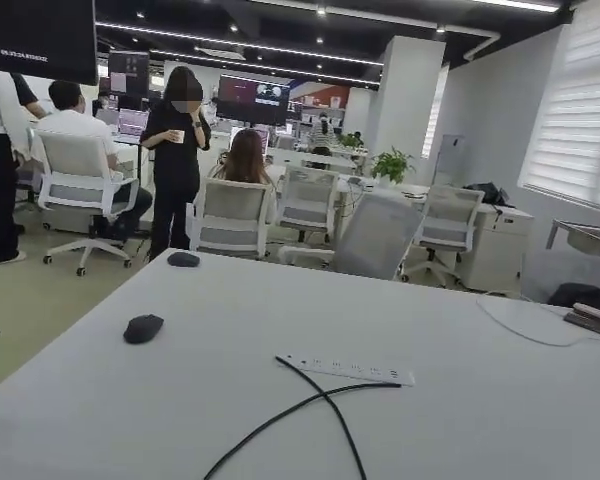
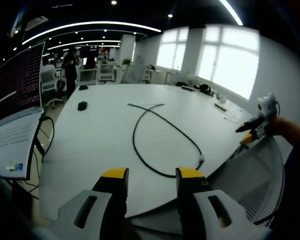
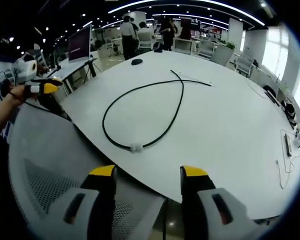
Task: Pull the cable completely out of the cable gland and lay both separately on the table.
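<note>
A black cable [image 2: 175, 127] lies in a loop on the white table [image 2: 105, 130], its two ends crossing at the far side [image 1: 325, 397]. A small pale cable gland [image 2: 201, 160] sits on the cable at the near end of the loop, close to the table's edge, also visible in the right gripper view [image 3: 136, 147]. My left gripper [image 2: 152, 175] hovers off the table's near edge, open and holding nothing. My right gripper [image 3: 148, 172] is likewise open and bare, short of the edge and facing the loop of cable [image 3: 181, 100]. Each gripper appears in the other's view [image 2: 255, 130] [image 3: 40, 87].
A white power strip [image 1: 350, 370] lies by the cable's crossing, with two black mice [image 1: 143, 328] [image 1: 183, 259] further left. A monitor [image 2: 20, 80] stands at the table's left. A white mesh chair back [image 3: 45, 165] sits between me and the table. People and office chairs are beyond.
</note>
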Tool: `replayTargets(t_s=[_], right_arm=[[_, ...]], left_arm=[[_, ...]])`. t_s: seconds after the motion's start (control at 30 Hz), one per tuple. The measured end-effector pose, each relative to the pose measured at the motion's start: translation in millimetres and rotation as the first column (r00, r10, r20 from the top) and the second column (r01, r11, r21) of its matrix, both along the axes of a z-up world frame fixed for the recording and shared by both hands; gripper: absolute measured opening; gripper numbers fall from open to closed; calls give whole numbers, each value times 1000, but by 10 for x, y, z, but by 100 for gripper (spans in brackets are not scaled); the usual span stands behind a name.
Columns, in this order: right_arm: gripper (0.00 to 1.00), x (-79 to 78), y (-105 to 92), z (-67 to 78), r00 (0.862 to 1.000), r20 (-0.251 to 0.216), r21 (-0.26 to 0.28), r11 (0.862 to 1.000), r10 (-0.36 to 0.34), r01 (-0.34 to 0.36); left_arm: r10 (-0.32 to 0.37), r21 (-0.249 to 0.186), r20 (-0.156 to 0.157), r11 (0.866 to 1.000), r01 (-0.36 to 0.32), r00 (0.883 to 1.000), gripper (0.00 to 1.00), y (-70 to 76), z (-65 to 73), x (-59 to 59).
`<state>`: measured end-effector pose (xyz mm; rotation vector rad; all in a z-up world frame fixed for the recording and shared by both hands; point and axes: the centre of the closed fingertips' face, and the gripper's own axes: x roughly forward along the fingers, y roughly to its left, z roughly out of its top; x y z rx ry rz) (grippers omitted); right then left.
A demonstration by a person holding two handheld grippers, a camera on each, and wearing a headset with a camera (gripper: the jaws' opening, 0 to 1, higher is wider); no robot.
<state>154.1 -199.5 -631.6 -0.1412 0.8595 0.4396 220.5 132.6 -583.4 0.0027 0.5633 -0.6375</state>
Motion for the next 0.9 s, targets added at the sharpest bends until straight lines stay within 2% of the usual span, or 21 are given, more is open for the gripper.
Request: replayTargets(t_s=[0.07, 0.2, 0.3, 0.4, 0.5, 0.7, 0.9], right_arm=[[53, -21, 49, -17, 1000, -8, 7, 1000, 8, -8], [53, -29, 21, -17, 1000, -10, -24, 999, 25, -25], [53, -16, -20, 0, 1000, -7, -7, 1000, 8, -8], [53, -24, -27, -6, 1000, -9, -9, 1000, 6, -6], [53, -32, -52, -24, 1000, -12, -12, 1000, 4, -4], [53, -52, -64, -49, 1000, -18, 0, 1000, -5, 5], [53, -64, -54, -77, 1000, -22, 15, 1000, -7, 7]], left_arm=[[-7, 5, -2, 1000, 7, 1000, 39, -9, -9, -9], [-12, 6, -11, 1000, 12, 1000, 39, -36, -44, -18], [-17, 3, -13, 1000, 17, 1000, 39, -65, -57, -25], [-31, 13, -10, 999, 31, 999, 39, -97, -76, -39], [-45, 5, -12, 999, 45, 999, 39, -139, -72, -57], [-71, 32, -30, 997, 72, 997, 39, -177, -138, -75], [-79, 33, -36, 996, 80, 996, 39, -214, -157, -72]])
